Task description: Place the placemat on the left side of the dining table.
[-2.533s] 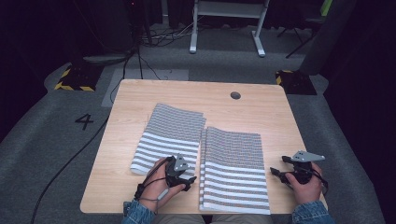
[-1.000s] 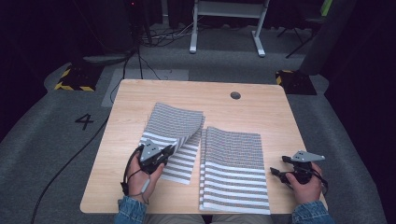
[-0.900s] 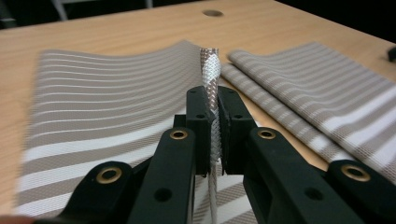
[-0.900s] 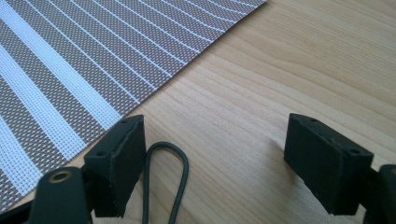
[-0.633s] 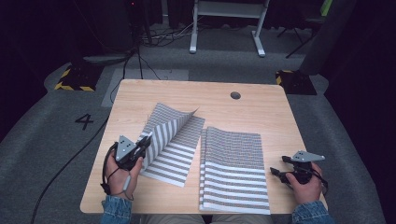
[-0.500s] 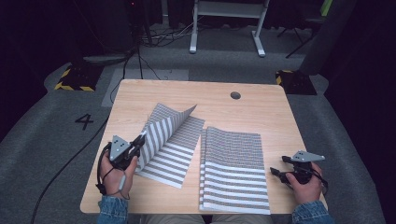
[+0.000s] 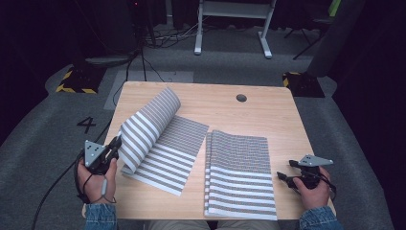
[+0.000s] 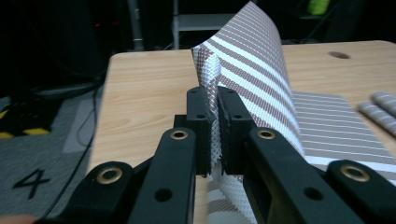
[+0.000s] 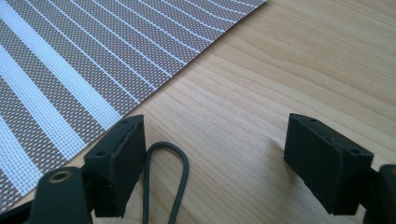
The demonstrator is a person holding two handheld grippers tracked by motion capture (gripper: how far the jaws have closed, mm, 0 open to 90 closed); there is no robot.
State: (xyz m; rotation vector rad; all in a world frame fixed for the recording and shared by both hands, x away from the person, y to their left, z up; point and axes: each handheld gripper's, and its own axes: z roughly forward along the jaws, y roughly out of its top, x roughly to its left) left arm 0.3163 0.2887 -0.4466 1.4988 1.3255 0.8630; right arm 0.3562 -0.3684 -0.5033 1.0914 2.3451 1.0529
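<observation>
The left gripper (image 7: 114,145) pinches a striped mat's (image 7: 160,139) edge, which curls up just beyond it. The right gripper (image 7: 286,178) rests spread on the table (image 7: 268,115), beside another mat (image 7: 239,175), seemingly folded.

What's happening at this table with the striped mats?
A person sits at a wooden table with a two-jaw gripper in each hand. The left gripper is shut on the edge of a striped mat and lifts that side, so the mat curls up above the part that lies flat. A stack of mats lies flat beside it. The right gripper rests open on the bare wood next to the stack, holding nothing.
</observation>
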